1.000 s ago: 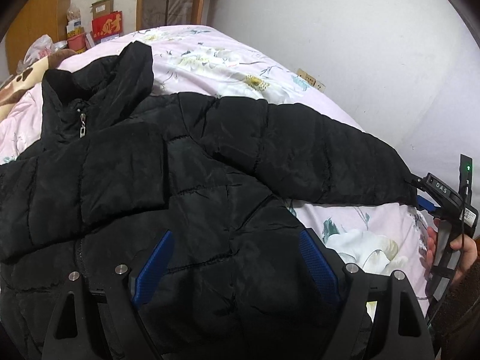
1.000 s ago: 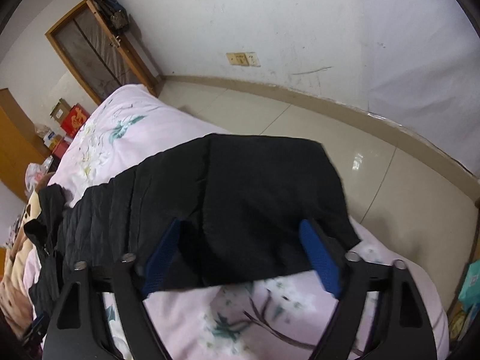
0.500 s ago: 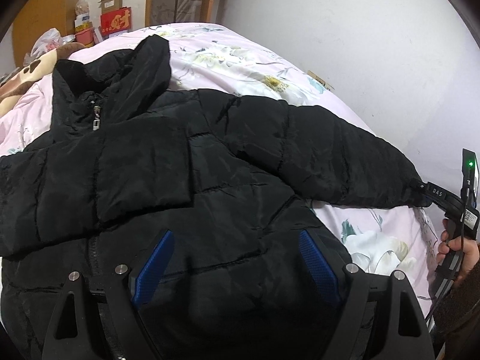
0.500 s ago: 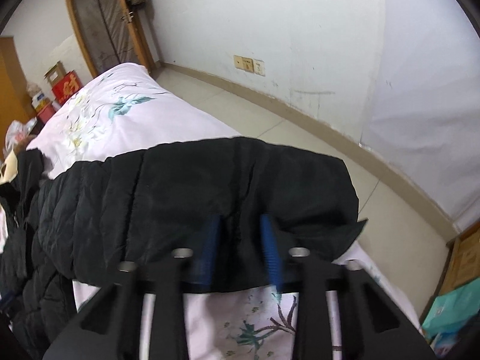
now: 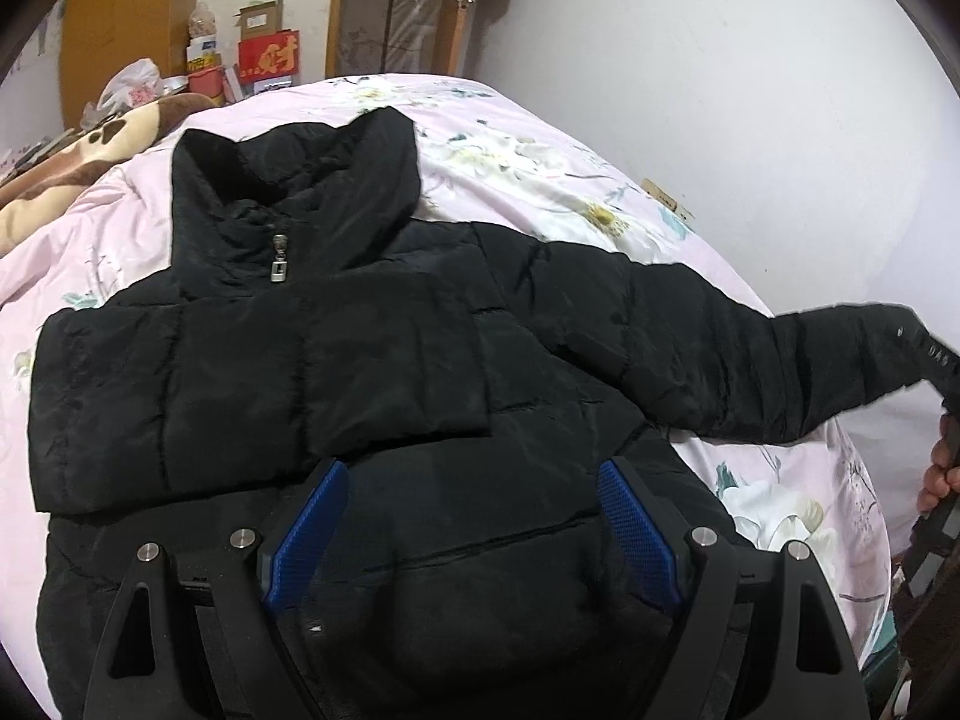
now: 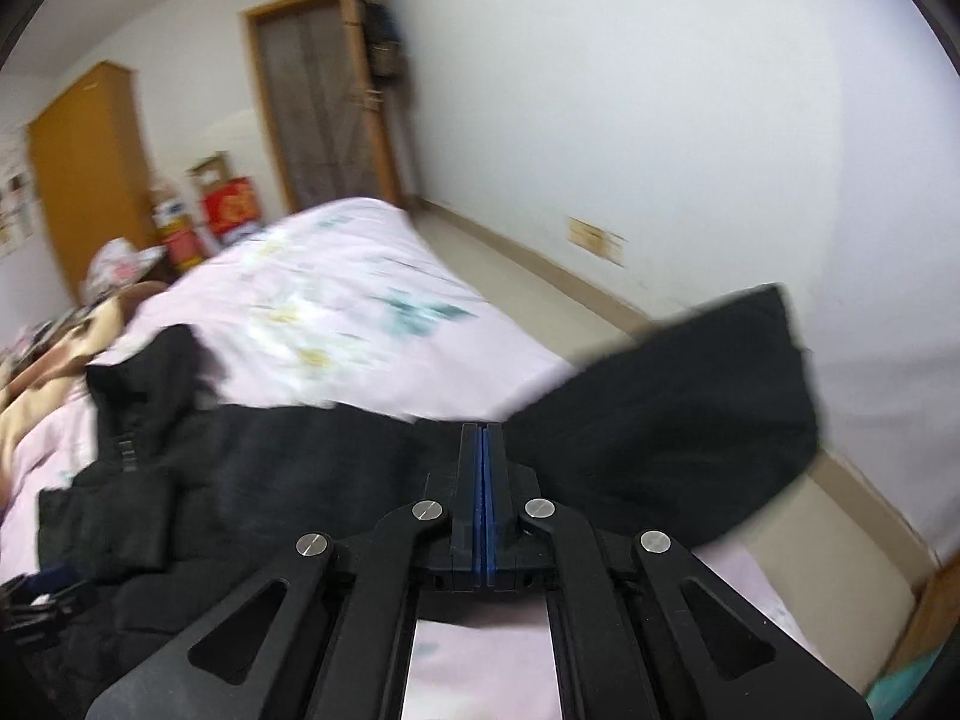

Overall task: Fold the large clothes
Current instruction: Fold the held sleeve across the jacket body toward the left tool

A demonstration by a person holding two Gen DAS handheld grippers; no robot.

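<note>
In the left wrist view, the black jacket (image 5: 336, 372) is lying on the bed (image 5: 540, 168), one sleeve (image 5: 780, 372) stretching right; the left gripper (image 5: 474, 534) is hovering over it, jaws wide apart. In the right wrist view, the right gripper (image 6: 483, 468) is pinching that sleeve's cuff (image 6: 678, 420), jaws closed tight on it.

The jacket (image 5: 384, 372) under the left gripper (image 5: 474, 534) is quilted black cloth with a faint sheen and a small metal zip pull (image 5: 279, 261). Both grippers are matt black plastic with bright metal pins and blue pads (image 5: 636, 534) of fine ribbed texture. Beyond the right gripper (image 6: 483, 456), the bed (image 6: 336, 300) wears soft pink printed cloth; the floor (image 6: 492, 264) is glossy tile; the wardrobe (image 6: 90, 168) is smooth wood
</note>
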